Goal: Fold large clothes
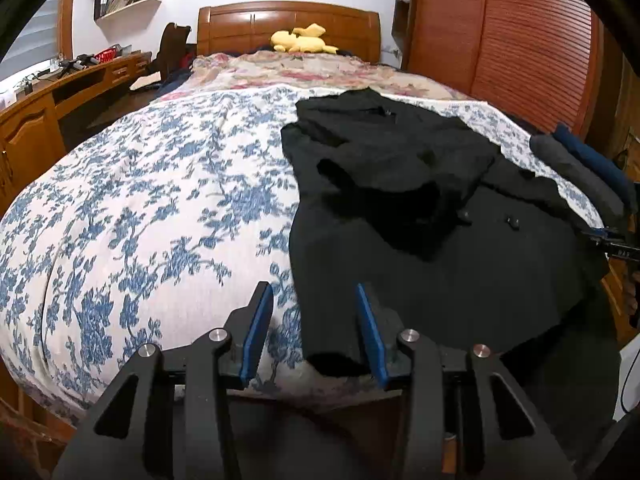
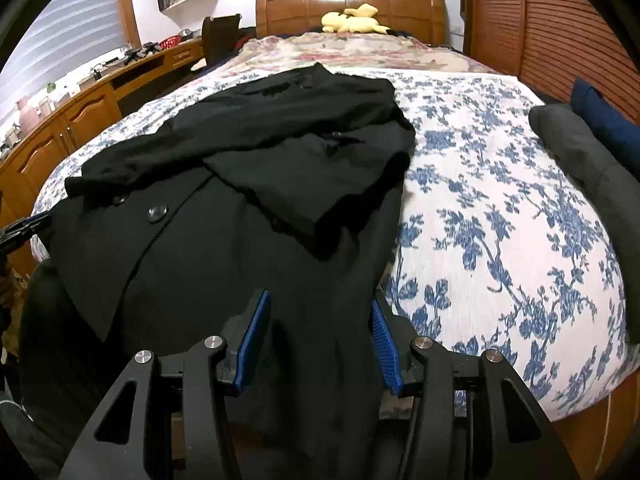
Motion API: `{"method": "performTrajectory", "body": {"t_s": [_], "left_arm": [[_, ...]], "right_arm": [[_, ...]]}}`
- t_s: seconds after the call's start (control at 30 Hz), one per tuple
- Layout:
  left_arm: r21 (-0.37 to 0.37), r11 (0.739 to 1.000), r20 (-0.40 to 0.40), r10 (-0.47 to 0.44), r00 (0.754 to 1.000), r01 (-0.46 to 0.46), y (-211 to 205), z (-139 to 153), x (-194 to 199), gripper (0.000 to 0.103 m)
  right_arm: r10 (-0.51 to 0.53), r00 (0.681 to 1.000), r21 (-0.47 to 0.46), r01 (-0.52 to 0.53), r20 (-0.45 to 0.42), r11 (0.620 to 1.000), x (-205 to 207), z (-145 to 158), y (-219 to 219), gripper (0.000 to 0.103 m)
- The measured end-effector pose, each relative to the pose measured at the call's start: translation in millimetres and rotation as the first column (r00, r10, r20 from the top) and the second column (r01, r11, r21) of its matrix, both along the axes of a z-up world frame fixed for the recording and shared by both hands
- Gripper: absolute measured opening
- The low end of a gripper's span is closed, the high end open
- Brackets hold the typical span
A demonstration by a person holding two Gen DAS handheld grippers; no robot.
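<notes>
The long black buttoned wool coat (image 2: 224, 208) lies on the blue-floral bedspread (image 1: 140, 200), long axis toward twelve o'clock. Its hem sits between the unclenched right gripper (image 2: 320, 340) and left gripper (image 1: 316, 328), both gripping nothing.

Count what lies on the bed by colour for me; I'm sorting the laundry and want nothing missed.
Black: 1, the large black buttoned coat
Yellow: 1, the yellow plush toy by the wooden headboard
Grey: 1, the grey folded cloth
Navy: 1, the navy blue folded cloth
Total: 4
</notes>
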State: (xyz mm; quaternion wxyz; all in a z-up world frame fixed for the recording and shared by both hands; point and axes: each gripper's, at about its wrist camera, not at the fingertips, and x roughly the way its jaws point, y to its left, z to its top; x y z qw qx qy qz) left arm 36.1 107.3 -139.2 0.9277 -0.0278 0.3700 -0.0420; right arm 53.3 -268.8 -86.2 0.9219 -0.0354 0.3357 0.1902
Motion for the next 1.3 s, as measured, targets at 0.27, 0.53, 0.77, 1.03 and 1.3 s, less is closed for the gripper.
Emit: {"method": "performTrajectory", "body": {"t_s": [0.27,0.53,0.77,1.03,1.3], "left_arm": [[-0.026,1.000,-0.034,-0.001,0.999,0.000,3.7,-11.2,2.1,0.044],[-0.050,0.999,-0.036,-0.015,0.999,0.013,3.5,-14.4,-1.3,0.038],[-0.081,0.997,-0.010,-0.020,1.000,0.019,1.9,-2.6,-6.9,0.006],[-0.109,0.994,0.138,-0.010,0.990,0.025,3.0,56.2,-5.4,0.005],[-0.114,0.993,0.298,-0.007,0.954,0.043,-2.4,128.9,-7.4,0.005]], "right_arm": [[0.004,1.000,-0.016,-0.004,-0.014,1.000,0.8,-6.6,4.0,0.051],[0.012,1.000,-0.017,-0.012,-0.012,1.000,3.3,-7.3,4.4,0.030],[-0.003,1.000,-0.016,0.003,0.018,1.000,6.0,1.9,-1.5,0.005],[-0.018,0.987,0.071,0.006,0.163,0.997,-4.5,54.8,-12.6,0.004],[0.030,0.955,0.077,-0.055,0.296,0.996,-29.8,114.5,-7.6,0.003]]}}
